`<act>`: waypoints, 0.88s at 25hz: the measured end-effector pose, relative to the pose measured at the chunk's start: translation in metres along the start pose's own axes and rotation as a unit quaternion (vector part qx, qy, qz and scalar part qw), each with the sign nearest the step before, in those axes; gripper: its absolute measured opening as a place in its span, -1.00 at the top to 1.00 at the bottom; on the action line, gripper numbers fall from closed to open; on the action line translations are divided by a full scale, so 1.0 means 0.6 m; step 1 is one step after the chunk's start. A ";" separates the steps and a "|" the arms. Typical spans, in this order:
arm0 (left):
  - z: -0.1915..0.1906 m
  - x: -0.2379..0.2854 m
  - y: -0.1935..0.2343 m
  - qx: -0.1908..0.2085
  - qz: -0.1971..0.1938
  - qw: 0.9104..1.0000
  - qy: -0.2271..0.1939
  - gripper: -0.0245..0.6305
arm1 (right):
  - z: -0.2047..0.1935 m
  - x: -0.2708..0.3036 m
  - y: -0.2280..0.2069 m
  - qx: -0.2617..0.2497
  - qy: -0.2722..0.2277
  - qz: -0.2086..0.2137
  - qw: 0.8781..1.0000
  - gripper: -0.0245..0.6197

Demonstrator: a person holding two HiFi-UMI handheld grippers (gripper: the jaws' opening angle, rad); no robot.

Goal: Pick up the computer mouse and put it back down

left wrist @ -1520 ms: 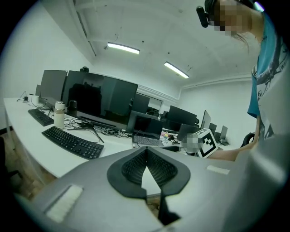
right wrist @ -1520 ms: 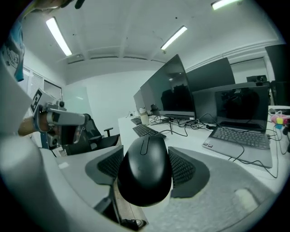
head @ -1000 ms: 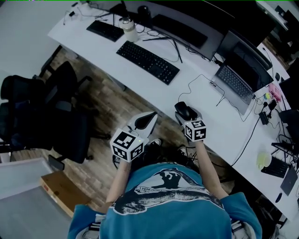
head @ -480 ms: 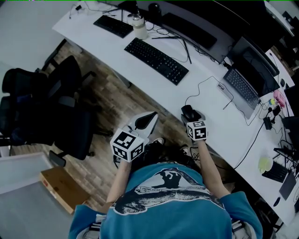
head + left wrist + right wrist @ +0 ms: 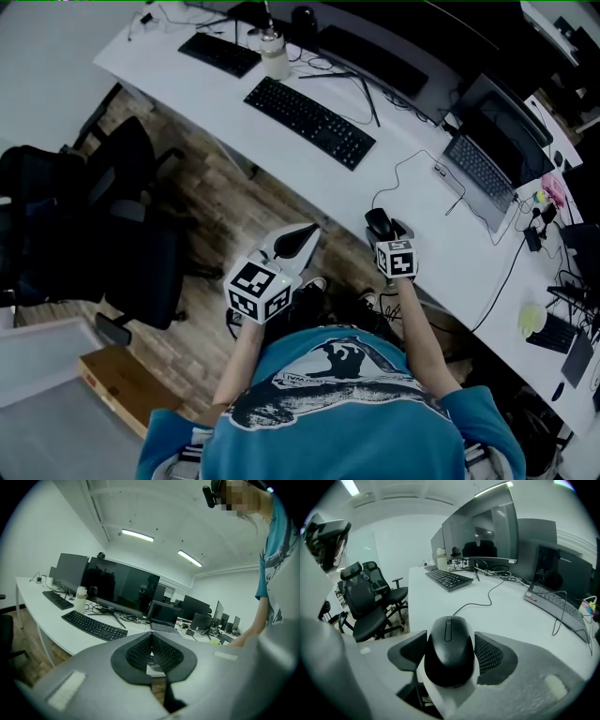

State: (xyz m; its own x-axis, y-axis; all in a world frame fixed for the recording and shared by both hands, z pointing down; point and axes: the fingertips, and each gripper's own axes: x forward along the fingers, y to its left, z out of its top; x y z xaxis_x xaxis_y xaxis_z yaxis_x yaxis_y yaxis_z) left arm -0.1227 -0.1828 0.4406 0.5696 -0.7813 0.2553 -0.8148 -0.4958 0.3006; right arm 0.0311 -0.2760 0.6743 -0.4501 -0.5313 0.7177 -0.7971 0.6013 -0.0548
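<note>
A black wired computer mouse (image 5: 449, 641) sits between the two dark ribbed pads of my right gripper (image 5: 450, 652), and both pads press on its sides. In the head view the mouse (image 5: 377, 222) is at the near edge of the white desk (image 5: 281, 150), just ahead of the right gripper (image 5: 383, 232). Its cable (image 5: 480, 603) runs back across the desk. My left gripper (image 5: 302, 234) hangs over the wooden floor in front of the desk. Its pads (image 5: 140, 651) are pressed together with nothing between them.
On the desk are a black keyboard (image 5: 309, 123), a second keyboard (image 5: 221, 54), a white bottle (image 5: 274, 59), a wide monitor (image 5: 375, 56) and an open laptop (image 5: 487, 159). Black office chairs (image 5: 103, 225) stand on the floor to the left.
The head view has shifted a little over the desk. Both grippers and the mouse keep the same places relative to the desk.
</note>
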 end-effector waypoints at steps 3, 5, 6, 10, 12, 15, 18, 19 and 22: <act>0.000 -0.004 0.003 0.003 -0.019 1.000 0.003 0.88 | 0.020 -0.023 0.004 0.020 -0.026 -0.011 0.999 -0.05; -0.001 -0.005 0.005 0.007 -0.035 0.999 0.008 0.88 | 0.038 -0.042 0.013 0.036 -0.049 -0.011 0.998 -0.05; -0.002 -0.004 0.005 0.009 -0.044 0.999 0.011 0.88 | 0.046 -0.053 0.020 0.043 -0.060 -0.010 0.997 -0.05; -0.006 -0.003 0.003 0.019 -0.085 0.996 0.023 0.88 | 0.080 -0.101 0.059 0.064 -0.114 0.002 0.991 0.04; -0.009 -0.003 0.002 0.023 -0.107 0.993 0.031 0.88 | 0.094 -0.123 0.082 0.075 -0.137 0.006 0.988 0.08; -0.017 -0.004 -0.003 0.029 -0.140 0.989 0.046 0.88 | 0.106 -0.157 0.116 0.090 -0.160 0.007 0.983 0.13; -0.029 -0.003 -0.011 0.032 -0.165 0.984 0.060 0.88 | 0.103 -0.184 0.148 0.106 -0.171 0.006 0.980 0.15; -0.033 -0.002 -0.015 0.033 -0.172 0.982 0.064 0.88 | 0.100 -0.192 0.157 0.111 -0.174 0.005 0.979 0.17; -0.042 0.000 -0.031 0.033 -0.193 0.978 0.068 0.88 | 0.089 -0.218 0.184 0.120 -0.182 0.004 0.976 0.25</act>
State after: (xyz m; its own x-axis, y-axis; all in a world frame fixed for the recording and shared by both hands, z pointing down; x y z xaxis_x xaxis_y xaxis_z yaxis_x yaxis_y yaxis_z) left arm -0.1050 -0.1638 0.4584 0.8414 -0.4758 0.2562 -0.5392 -0.7709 0.3390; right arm -0.0195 -0.1722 0.5374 -0.5344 -0.7302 0.4258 -0.8451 0.4719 -0.2513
